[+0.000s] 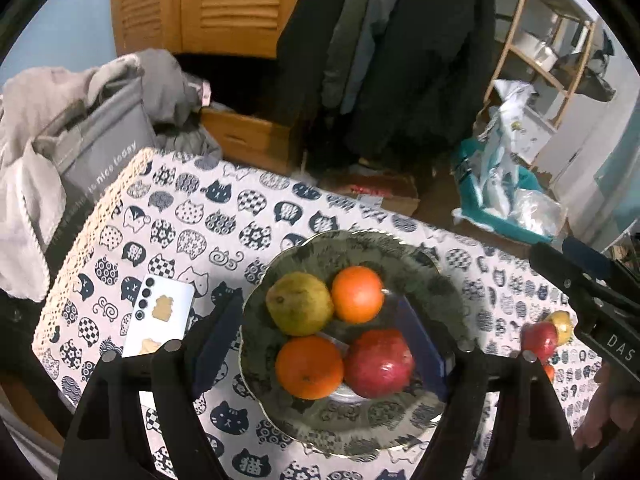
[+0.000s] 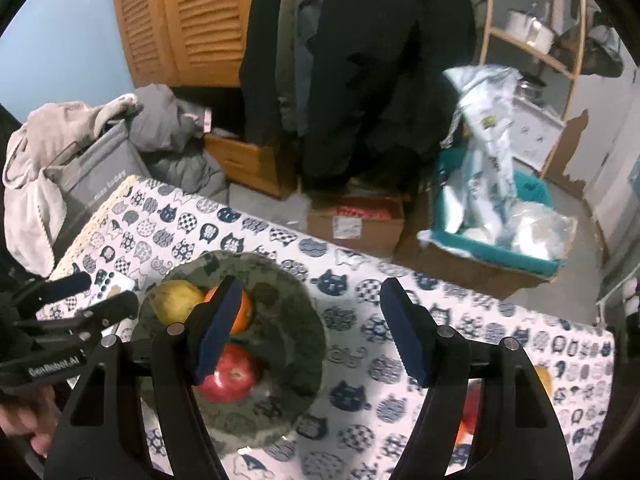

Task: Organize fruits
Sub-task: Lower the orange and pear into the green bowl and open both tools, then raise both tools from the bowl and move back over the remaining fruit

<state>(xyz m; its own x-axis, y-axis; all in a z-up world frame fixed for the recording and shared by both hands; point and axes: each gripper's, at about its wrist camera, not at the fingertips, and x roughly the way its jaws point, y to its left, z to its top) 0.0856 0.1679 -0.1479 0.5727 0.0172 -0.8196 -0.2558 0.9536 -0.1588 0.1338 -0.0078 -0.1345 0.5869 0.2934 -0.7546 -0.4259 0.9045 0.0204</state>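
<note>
**Mia:** Where is the fruit?

**Ben:** Four pieces sit in the plate (image 1: 420,276): a pear (image 1: 299,304), two oranges (image 1: 357,294) and a red apple (image 1: 379,363), all touching. More fruit (image 1: 546,334) lies loose on the tablecloth (image 1: 168,216), well apart from the plate, by the table edge.

**Mia:** Are the grabbers holding anything?

**Ben:** No. The left gripper (image 1: 320,344) has its jaws wide, with nothing pinched. The right gripper (image 2: 312,332) is partly open and empty too.

**Mia:** What could go wrong?

**Ben:** I think the loose fruit could roll off the edge if a finger bumps it. And dropping one more onto the pile could knock an orange out. The phone (image 1: 160,316) is close to the plate too.
</note>
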